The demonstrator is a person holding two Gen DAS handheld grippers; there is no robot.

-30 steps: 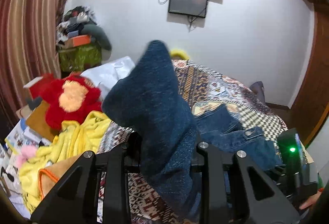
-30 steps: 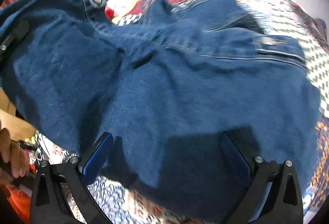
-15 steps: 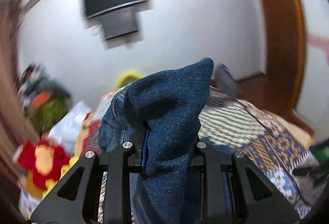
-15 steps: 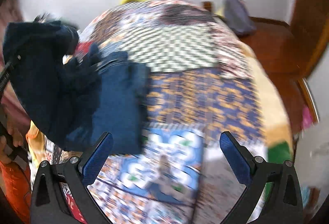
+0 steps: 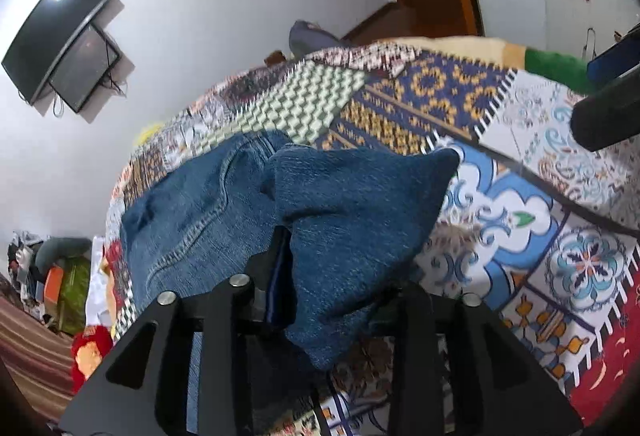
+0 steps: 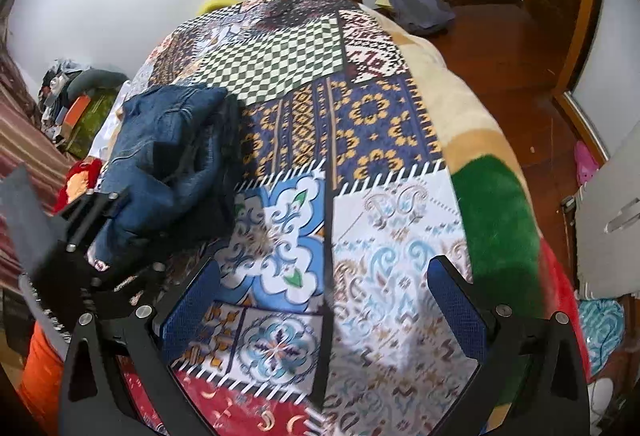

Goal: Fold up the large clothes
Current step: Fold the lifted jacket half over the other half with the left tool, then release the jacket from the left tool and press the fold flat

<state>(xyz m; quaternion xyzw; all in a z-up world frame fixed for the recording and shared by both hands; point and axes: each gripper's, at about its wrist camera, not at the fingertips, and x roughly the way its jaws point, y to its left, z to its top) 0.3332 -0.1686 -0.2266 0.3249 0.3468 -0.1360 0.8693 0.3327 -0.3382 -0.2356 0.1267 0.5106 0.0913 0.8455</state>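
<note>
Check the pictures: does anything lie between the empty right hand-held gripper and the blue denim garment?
Nothing visible: only bare patchwork bedspread separates the open right hand-held gripper from the blue denim garment.

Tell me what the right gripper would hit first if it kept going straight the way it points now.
Probably the patchwork bedspread: the right gripper has open, empty jaws aimed down at its pale paisley and blue-floral patches. Nothing shows in between, though depth is hard to judge.

Left hand-held gripper (image 5: 332, 276) opening, right (image 6: 324, 300) agape
</note>
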